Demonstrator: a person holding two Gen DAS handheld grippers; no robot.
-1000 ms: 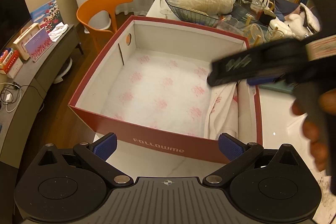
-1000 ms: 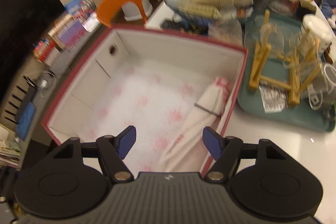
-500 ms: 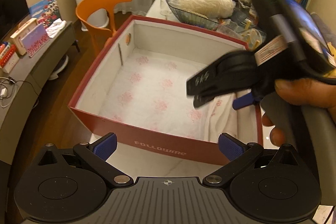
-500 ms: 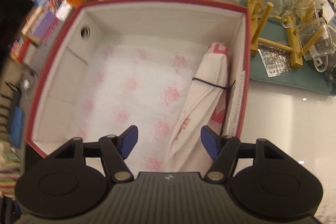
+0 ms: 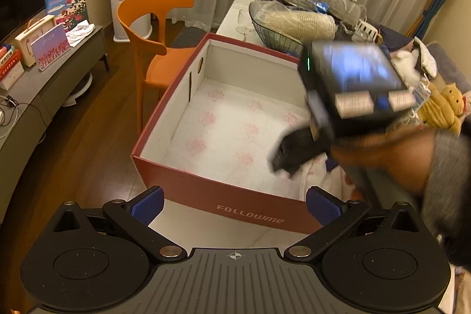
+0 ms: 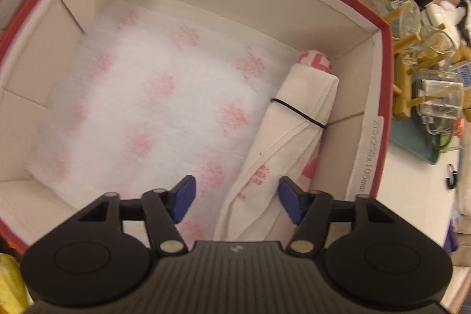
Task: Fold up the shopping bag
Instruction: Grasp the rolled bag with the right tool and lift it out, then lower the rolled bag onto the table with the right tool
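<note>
A white shopping bag (image 6: 290, 137) with red print lies rolled up and bound by a black band, along the right wall inside a red box (image 6: 382, 96). My right gripper (image 6: 237, 197) is open, low inside the box, its fingers on either side of the roll's near end. In the left wrist view the right gripper (image 5: 290, 164) reaches down over the bag (image 5: 312, 175), blurred. My left gripper (image 5: 234, 205) is open and empty, in front of the red box (image 5: 223, 196), above its near wall.
White paper with pink flowers (image 6: 164, 108) lines the box floor. A green tray with glasses on wooden racks (image 6: 424, 102) stands right of the box. A wire basket of paper cups (image 5: 291, 25) is behind it. An orange chair (image 5: 153, 31) stands at the left.
My right gripper has moved down into the box and closer to the rolled bag, staying open. My left gripper has stayed in front of the box, open.
</note>
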